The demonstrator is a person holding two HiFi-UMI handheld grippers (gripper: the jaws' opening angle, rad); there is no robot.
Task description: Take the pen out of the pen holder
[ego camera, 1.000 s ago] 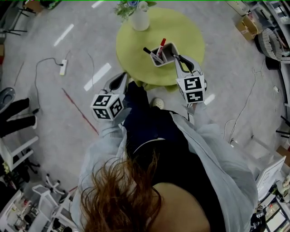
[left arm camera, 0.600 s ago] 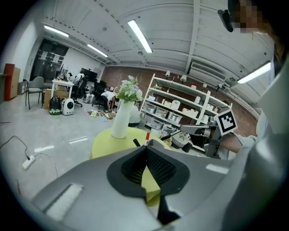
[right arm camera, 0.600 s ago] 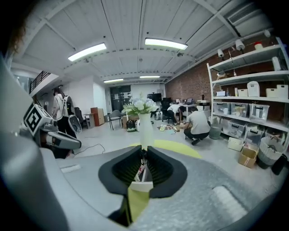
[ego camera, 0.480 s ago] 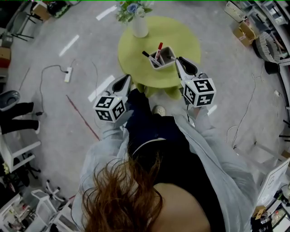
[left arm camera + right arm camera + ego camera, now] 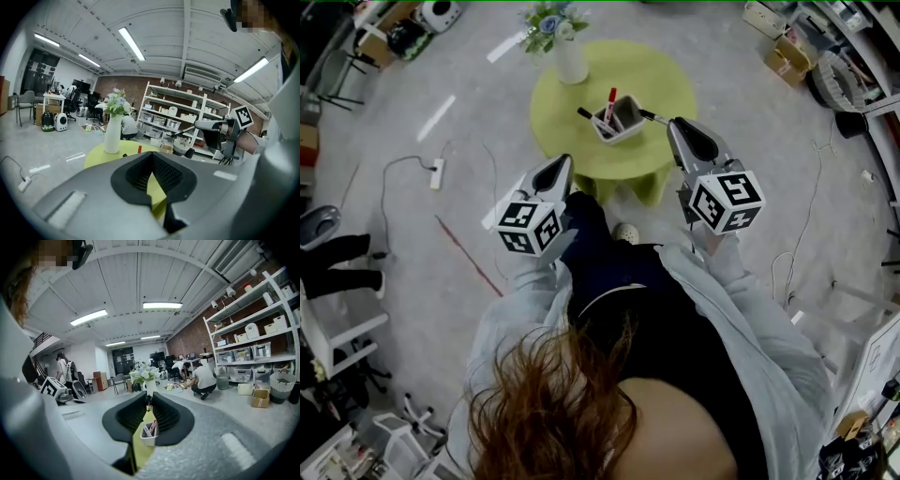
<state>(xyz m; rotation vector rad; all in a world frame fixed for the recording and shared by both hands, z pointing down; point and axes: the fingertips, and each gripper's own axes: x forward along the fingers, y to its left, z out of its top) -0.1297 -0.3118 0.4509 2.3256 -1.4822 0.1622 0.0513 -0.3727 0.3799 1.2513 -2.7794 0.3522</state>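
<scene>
Above near edge of round green tabletop (image 5: 667, 82): right hand-held gripper (image 5: 672, 123) clenched on black pen (image 5: 648, 114). Pen is clear of white pen holder (image 5: 624, 120), in air just beside its right side. Holder stands mid-tabletop with red pen (image 5: 608, 99) and dark pen (image 5: 586, 114) leaning inside. Left hand-held gripper (image 5: 565, 161) at near-left edge, jaws together, nothing between them. Flower vase (image 5: 570, 60) at far side.
</scene>
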